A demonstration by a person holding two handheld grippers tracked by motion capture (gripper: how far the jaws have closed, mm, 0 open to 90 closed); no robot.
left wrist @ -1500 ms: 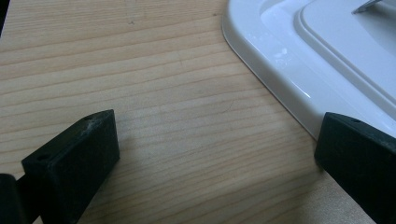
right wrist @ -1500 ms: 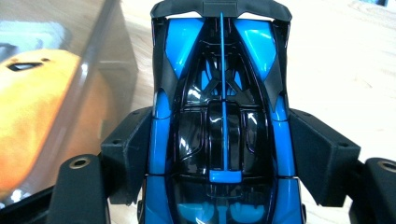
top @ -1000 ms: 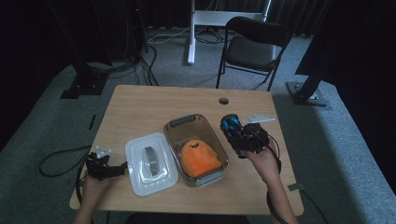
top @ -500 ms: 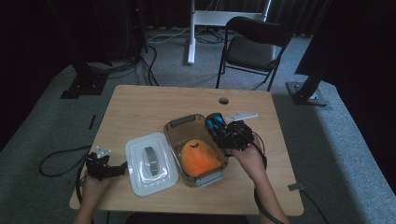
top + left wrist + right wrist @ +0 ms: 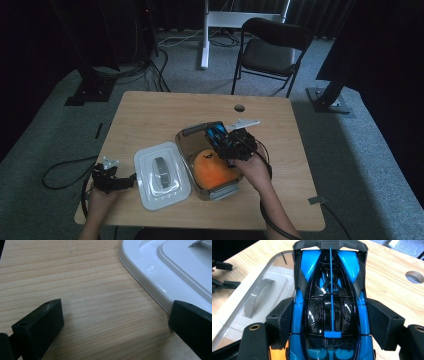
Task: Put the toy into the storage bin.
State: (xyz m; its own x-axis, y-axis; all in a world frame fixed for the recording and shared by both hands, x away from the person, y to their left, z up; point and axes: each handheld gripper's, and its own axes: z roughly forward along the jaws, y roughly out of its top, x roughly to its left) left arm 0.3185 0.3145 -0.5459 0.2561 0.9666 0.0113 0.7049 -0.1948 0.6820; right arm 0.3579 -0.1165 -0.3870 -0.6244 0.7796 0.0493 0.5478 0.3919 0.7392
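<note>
A light wooden table is carrying everything, with a round hole near its far edge. On it, toward the person's right, a clear plastic container is sitting open, with an orange object lying inside it. Just beside the container, on its left, a white lid is lying flat on the wood. The right gripper is hovering over the container's far end, its jaws pinching a blue and black toy car by the sides; in the right gripper view the car is hanging above the container's rim and the tabletop. The left gripper is resting low at the near left of the table, its jaws spread wide and gripping nothing, one of them lying right at the lid's edge.
</note>
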